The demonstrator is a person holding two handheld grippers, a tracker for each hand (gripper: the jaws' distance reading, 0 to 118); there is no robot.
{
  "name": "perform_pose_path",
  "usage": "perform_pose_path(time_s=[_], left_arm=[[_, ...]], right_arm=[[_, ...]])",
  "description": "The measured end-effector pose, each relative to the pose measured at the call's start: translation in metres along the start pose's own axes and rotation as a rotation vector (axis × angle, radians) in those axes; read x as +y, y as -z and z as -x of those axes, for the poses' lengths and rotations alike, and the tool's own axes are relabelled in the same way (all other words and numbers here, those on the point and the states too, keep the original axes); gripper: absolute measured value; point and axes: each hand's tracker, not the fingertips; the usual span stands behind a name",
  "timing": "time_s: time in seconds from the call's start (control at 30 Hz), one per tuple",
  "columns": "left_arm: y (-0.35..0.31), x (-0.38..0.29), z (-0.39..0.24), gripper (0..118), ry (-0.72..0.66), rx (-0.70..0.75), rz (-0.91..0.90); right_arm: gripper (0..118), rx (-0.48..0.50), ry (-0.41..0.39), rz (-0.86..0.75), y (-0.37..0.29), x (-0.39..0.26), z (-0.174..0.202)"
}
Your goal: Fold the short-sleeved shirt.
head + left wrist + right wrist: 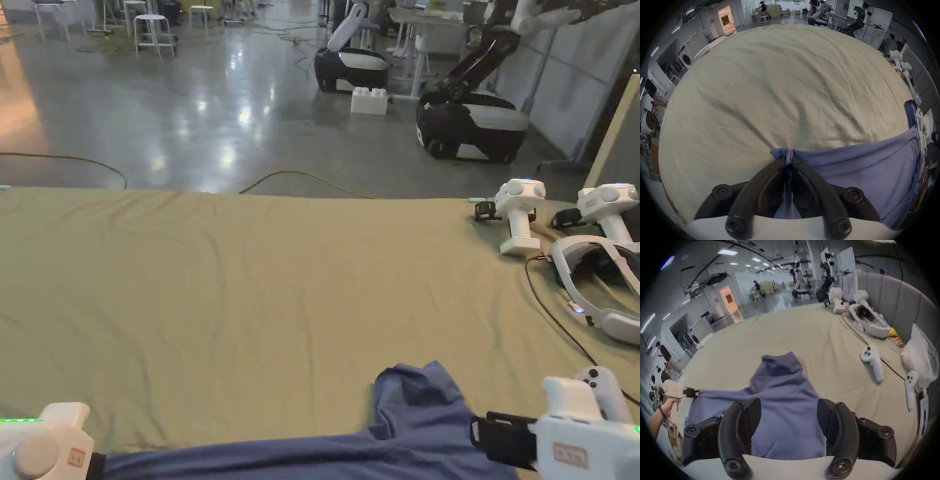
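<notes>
A blue short-sleeved shirt [425, 431] lies stretched along the near edge of the tan sheet [250, 294], with one part bunched up toward the far side. My left gripper [790, 158] is shut on a pinch of the shirt's [859, 165] edge, low above the sheet; in the head view it sits at the bottom left [94, 465]. My right gripper [789, 407] is open, its jaws wide apart on either side of the shirt's [782, 386] cloth without pressing it; it appears at the bottom right [494, 437]. The cloth runs taut from the left gripper [688, 392] toward the right one.
Two spare white grippers [519, 212] and a white headset [594, 281] with a black cable [550, 312] lie at the sheet's far right. Two white controllers [872, 363] and a pillow [919, 356] sit right of the shirt. Wheeled robot bases [469, 125] stand on the floor beyond.
</notes>
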Motion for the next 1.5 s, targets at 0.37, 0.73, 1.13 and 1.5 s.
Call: perform_pose_path(time_s=[0.37, 0.73, 1.13, 1.5], left_arm=[[0.002, -0.001, -0.002, 10, 0.031, 0.004, 0.004], [-0.175, -0.148, 0.059, 6, -0.078, -0.251, -0.309], [-0.156, -0.278, 0.063, 6, -0.137, -0.269, -0.204], [-0.257, -0.291, 0.042, 102, -0.023, -0.121, -0.688]], right_arm=[[3, -0.158, -0.162, 0.213, 0.100, 0.009, -0.002], [3, -0.005, -0.108, -0.044, -0.098, -0.065, 0.006], [3, -0.044, -0.064, 0.007, -0.165, -0.222, -0.001], [84, -0.026, 0.003, -0.233, -0.194, -0.208, 0.008]])
